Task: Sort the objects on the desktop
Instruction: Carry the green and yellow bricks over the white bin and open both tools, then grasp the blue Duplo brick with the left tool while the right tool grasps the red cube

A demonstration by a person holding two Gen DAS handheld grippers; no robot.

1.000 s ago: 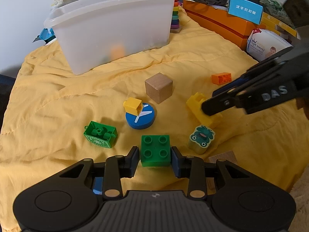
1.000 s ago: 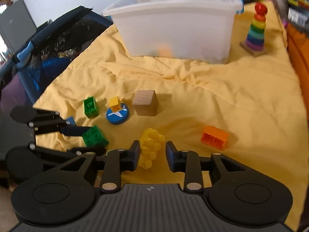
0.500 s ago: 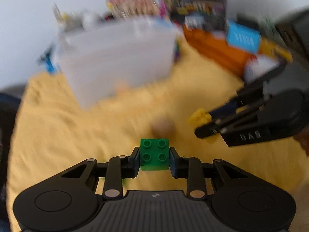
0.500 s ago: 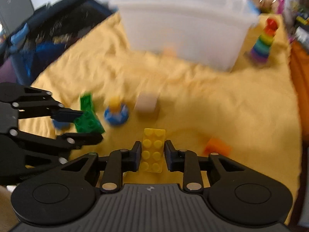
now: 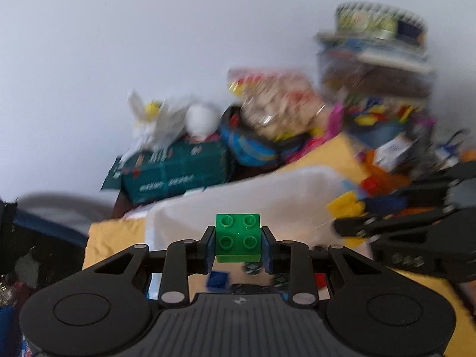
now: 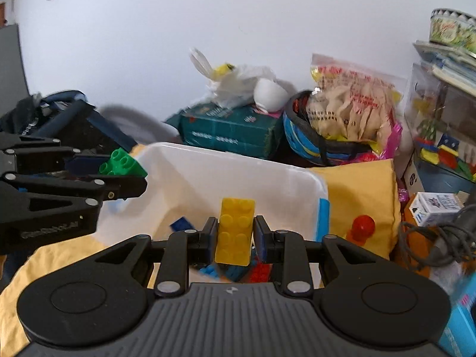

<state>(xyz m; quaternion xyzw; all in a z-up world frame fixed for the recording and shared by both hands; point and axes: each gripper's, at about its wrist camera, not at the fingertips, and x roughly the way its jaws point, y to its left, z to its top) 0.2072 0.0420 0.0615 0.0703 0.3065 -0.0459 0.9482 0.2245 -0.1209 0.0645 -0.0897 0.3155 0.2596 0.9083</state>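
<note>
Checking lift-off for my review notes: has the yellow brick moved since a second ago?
Yes. The yellow brick, shut in the right gripper, has risen off the yellow cloth and now sits over the open white bin.

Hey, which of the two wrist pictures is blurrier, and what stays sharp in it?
Left wrist view: heavy motion smear over the background clutter and white bin; only the left gripper and its green brick stay crisp. Right wrist view: mostly sharp, fisheye bending at the edges, yellow brick clear.

Yellow brick (image 6: 235, 232) between right hand-held gripper (image 6: 234, 239) pads, above white bin (image 6: 300, 178); green brick (image 6: 123, 163) left
</note>
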